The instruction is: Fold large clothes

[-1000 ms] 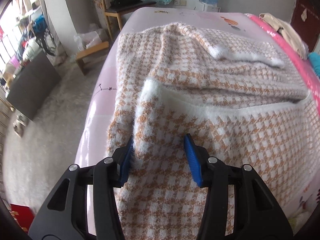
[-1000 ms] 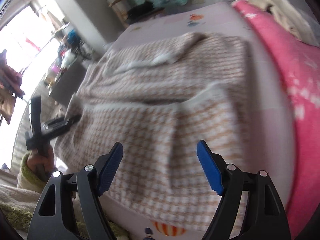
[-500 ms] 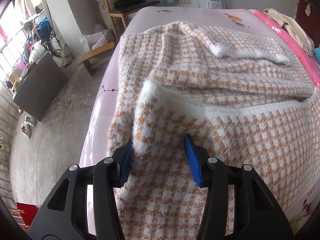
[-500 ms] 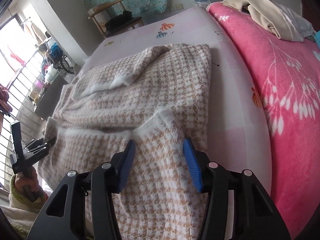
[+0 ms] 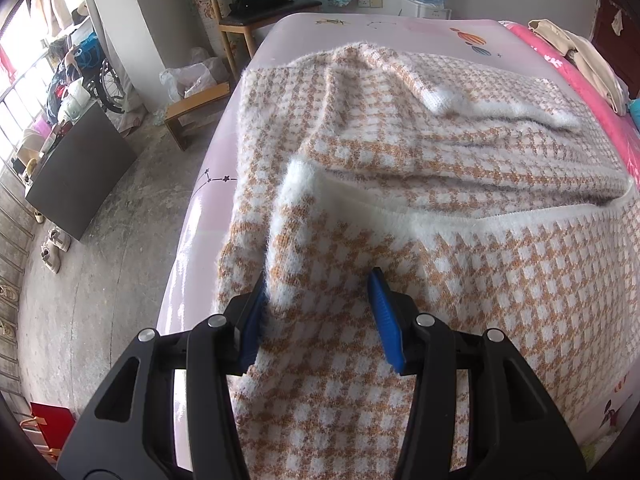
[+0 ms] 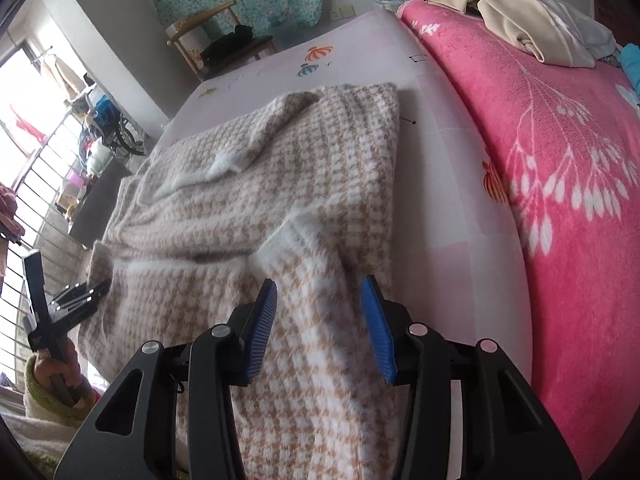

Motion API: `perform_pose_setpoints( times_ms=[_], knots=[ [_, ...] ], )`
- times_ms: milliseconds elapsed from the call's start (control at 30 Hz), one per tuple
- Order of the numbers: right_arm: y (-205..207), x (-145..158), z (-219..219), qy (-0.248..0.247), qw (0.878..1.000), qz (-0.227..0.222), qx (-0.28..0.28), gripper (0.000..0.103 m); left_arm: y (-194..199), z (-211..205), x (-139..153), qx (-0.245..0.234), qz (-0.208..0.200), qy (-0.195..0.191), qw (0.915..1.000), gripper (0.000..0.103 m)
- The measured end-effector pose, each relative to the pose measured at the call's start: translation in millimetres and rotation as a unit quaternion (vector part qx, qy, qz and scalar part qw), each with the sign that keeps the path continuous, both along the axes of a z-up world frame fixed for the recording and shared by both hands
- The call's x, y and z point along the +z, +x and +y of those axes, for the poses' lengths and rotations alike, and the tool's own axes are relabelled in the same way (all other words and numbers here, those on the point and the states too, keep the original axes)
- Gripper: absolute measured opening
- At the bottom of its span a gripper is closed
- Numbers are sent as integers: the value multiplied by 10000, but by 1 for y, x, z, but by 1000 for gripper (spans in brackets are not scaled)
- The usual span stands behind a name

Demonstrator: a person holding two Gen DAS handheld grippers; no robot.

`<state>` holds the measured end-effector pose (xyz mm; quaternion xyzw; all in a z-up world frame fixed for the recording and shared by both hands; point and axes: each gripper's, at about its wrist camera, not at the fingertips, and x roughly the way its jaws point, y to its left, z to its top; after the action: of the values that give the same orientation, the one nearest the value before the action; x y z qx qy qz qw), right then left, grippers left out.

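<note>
A large tan-and-white houndstooth knit garment [image 5: 420,168] lies spread on the bed, its near part folded over with a fluffy white hem across the middle. It also shows in the right wrist view [image 6: 280,184]. My left gripper [image 5: 316,304] is open, its blue pads straddling a raised fold at the garment's near left corner. My right gripper [image 6: 318,316] is open, its pads either side of a raised fold at the near right corner. The left gripper also shows at the far left of the right wrist view [image 6: 68,304].
The bed has a pale pink sheet [image 5: 320,28] and a bright pink blanket [image 6: 560,160] on the right, with beige clothes [image 6: 520,16] piled on it. A wooden chair [image 5: 256,4], a low bench [image 5: 192,104] and a dark cabinet [image 5: 80,172] stand on the floor at left.
My right gripper has moved forward over the garment's near right corner and its pads have narrowed around a fold. My left gripper has stayed at the left corner.
</note>
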<state>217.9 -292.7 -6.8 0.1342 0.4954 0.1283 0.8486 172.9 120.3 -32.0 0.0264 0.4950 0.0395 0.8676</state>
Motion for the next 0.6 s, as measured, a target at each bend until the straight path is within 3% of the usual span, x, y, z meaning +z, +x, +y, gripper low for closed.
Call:
perform_pose_setpoints(
  times_ms=[400, 600],
  knots=[
    [-15, -17, 13, 66, 9975, 573, 400, 44, 0, 3, 0, 12, 19, -64, 10000, 47],
    [-7, -20, 19, -160, 9971, 593, 444, 42, 0, 3, 0, 11, 14, -40, 10000, 47]
  ],
)
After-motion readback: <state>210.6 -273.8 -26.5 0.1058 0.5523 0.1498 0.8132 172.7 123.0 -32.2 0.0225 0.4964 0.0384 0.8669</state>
